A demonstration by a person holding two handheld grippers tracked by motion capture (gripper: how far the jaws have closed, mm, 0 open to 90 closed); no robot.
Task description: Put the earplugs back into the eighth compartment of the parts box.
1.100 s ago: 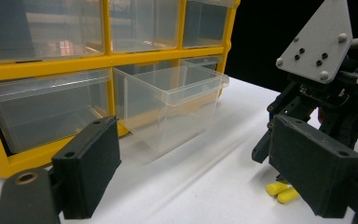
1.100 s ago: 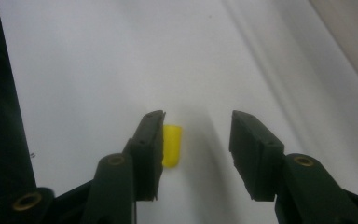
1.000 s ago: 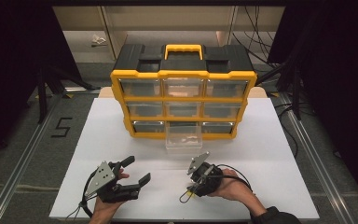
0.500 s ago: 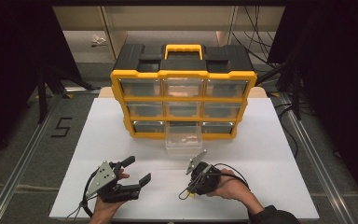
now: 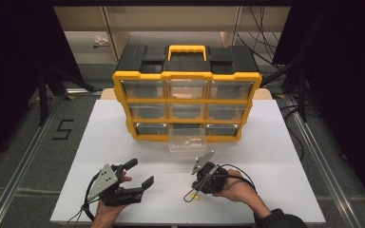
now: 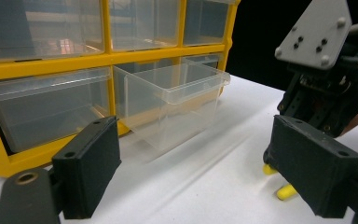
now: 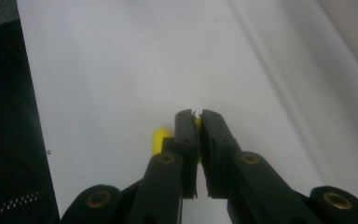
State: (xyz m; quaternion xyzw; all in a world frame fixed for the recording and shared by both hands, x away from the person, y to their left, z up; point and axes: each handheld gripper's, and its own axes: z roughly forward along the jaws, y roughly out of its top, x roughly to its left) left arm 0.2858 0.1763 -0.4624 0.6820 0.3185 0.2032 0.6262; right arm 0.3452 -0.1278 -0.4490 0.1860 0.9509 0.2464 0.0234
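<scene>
Right gripper (image 7: 196, 122) jaws pinch a yellow piece (image 7: 159, 138) — mostly hidden; left gripper (image 6: 200, 163) gapes empty.

This looks like a lab or test workshop. A white table (image 5: 275, 156) carries a yellow drawer organizer (image 5: 187, 92). Behind the organizer stand bare shelves (image 5: 138, 28) and loose cables (image 5: 261, 42); dark curtains (image 5: 342, 71) hang beside it, and left of it the floor bears a painted number 5 (image 5: 62, 129).
</scene>
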